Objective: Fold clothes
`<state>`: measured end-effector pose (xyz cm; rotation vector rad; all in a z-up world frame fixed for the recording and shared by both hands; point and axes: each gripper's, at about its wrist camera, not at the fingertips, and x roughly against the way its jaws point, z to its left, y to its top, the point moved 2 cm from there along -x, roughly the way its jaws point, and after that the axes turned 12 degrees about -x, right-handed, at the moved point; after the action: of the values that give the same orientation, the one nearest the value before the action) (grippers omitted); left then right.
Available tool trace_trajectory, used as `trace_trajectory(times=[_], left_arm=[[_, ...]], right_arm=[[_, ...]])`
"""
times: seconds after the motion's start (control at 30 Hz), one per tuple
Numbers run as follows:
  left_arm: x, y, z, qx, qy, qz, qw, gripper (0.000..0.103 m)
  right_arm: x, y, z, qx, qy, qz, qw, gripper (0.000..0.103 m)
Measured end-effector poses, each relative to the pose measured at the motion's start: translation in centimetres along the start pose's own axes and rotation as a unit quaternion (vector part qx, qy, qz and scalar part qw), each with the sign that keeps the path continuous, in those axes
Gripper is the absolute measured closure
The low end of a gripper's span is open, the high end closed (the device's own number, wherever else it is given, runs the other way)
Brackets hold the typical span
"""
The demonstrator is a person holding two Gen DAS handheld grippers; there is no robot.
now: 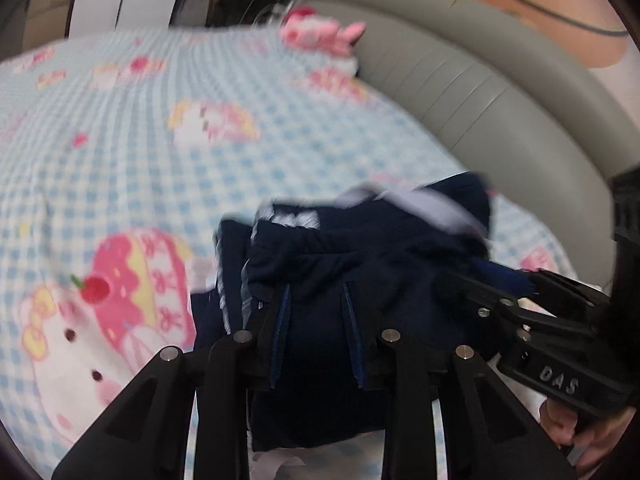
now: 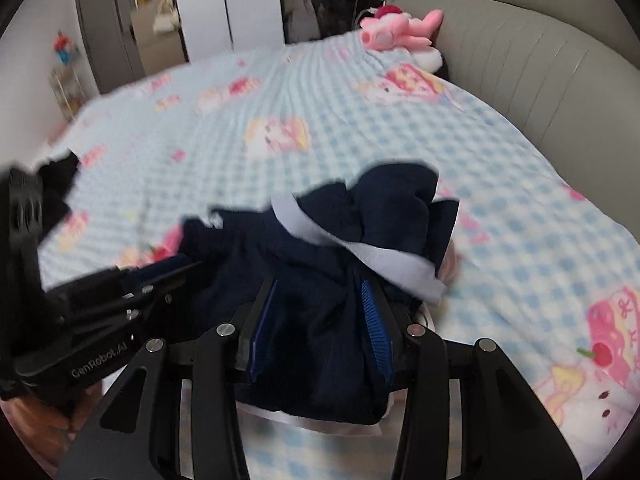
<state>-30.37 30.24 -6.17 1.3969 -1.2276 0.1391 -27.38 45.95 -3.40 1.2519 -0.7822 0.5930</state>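
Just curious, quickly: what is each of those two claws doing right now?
Left gripper: shut on the bunched navy-blue fabric garment with white trim.
Right gripper: shut on the same garment.

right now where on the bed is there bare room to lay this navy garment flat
Open blanket stretches ahead of the navy garment, up to the pink plush toy and across to the grey headboard. It is crowded near the front edge, where the left gripper and right gripper bunch the cloth.

Bed under blue-and-white checked blanket [image 2: 304, 128] with pink cartoon prints. Lying on it: bunched navy garment [image 2: 344, 248] with pale band, and pink plush toy [image 2: 400, 30] by grey headboard [image 2: 532, 64].
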Motion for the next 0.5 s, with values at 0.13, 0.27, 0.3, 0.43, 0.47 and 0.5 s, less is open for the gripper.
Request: trace_trajectory(times=[0.13,0.27,0.3,0.43,0.47,0.5], left_arm=[[-1.5,-0.3,0.5,-0.001,0.001,0.024,0.9997,0.080],[0.7,0.5,0.8,-0.003,-0.016,0.008,0.9998,0.077],[1.8,0.9,1.3,-0.004,-0.012,-0.004,0.9999,0.068],[7.6,2.8,4.3,-0.008,0.049,-0.056,0.9972,0.032],[8.9,3.2,5.1,-0.007,0.065,-0.064,0.9958,0.030],[10.3,3.6,6.1,-0.006,0.088,-0.071,0.9936,0.025]], right_arm=[[-0.7,-0.3,-0.9,-0.007,-0.019,0.005,1.000,0.061],[0.6,0.0,-1.1,-0.020,-0.025,-0.010,0.999,0.059],[1.6,0.4,-0.9,-0.028,-0.024,-0.023,0.999,0.057],[5.0,2.1,1.0,-0.058,-0.009,-0.056,0.997,0.013],[5.3,2.5,1.8,-0.058,0.002,-0.056,0.997,0.009],[5.7,2.8,3.0,-0.054,0.007,-0.059,0.997,0.009]])
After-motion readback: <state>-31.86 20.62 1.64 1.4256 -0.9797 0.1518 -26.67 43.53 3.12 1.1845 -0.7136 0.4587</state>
